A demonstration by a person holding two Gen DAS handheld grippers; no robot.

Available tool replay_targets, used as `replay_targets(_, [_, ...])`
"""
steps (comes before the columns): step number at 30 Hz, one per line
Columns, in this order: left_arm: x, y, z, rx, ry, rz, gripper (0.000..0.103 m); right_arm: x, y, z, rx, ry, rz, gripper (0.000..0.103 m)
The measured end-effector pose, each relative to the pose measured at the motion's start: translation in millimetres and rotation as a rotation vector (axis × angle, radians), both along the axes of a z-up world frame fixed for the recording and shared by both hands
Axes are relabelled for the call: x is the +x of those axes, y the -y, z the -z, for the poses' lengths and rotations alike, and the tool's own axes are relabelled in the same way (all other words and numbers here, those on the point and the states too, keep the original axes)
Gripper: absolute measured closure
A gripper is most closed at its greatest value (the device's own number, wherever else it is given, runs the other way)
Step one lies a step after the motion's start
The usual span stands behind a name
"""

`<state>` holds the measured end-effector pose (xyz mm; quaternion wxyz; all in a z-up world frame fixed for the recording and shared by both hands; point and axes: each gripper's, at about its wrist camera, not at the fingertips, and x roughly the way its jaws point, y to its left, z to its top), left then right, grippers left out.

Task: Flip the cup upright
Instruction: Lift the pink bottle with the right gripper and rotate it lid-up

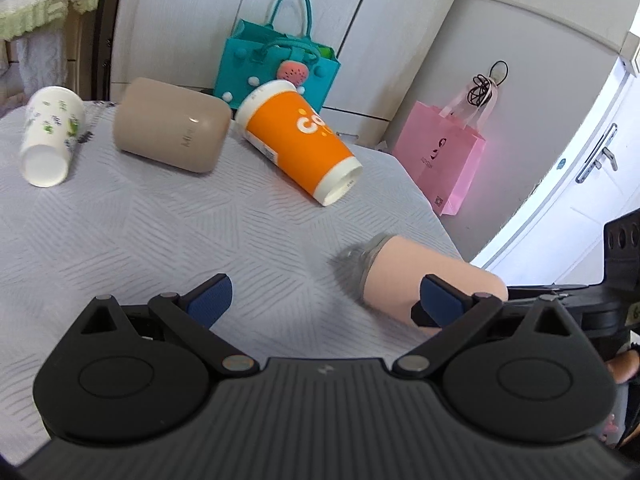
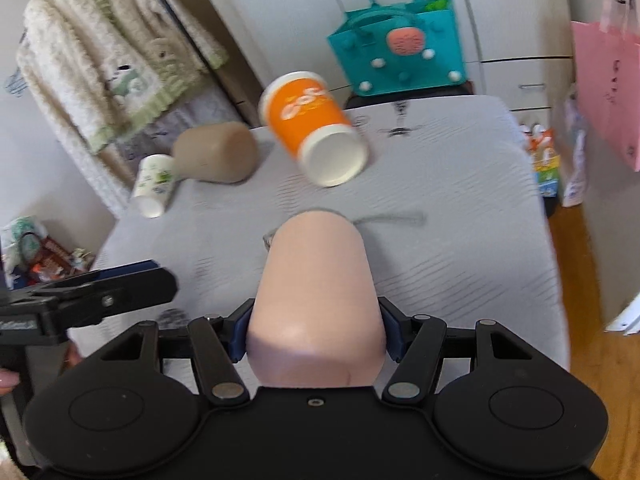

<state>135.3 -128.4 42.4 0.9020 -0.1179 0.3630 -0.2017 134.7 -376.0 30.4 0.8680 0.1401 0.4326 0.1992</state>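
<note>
My right gripper (image 2: pixel 314 330) is shut on the base end of a pale pink cup (image 2: pixel 316 280), which points away from me, its clear lid end toward the table's far side. The same pink cup (image 1: pixel 408 276) shows in the left wrist view at the table's right edge, on its side. My left gripper (image 1: pixel 324 300) is open and empty, its right finger just in front of the pink cup. An orange cup (image 1: pixel 298 140), a beige cup (image 1: pixel 172 124) and a white floral cup (image 1: pixel 50 134) lie on their sides farther back.
The table (image 1: pixel 160 232) has a grey patterned cover. A teal felt bag (image 1: pixel 276 64) stands behind it, a pink paper bag (image 1: pixel 444 156) hangs at the right. White cupboards and a door are behind. A cardigan (image 2: pixel 108 60) hangs at the left.
</note>
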Motion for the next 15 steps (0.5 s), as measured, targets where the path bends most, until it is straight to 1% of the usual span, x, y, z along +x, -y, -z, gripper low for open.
replay_targets(6, [-13, -30, -5, 0.003, 0.017, -0.041, 0.002, 0, -39, -2, 0.028, 0.001, -0.073, 0.036])
replay_targets(11, [-19, -59, -9, 0.015, 0.020, -0.094, 0.002, 9, -78, -2, 0.027, 0.017, -0.119, 0.036])
replay_targets(15, [-23, -82, -8, 0.010, 0.014, -0.134, 0.002, 15, -109, -1, 0.021, 0.030, -0.141, 0.036])
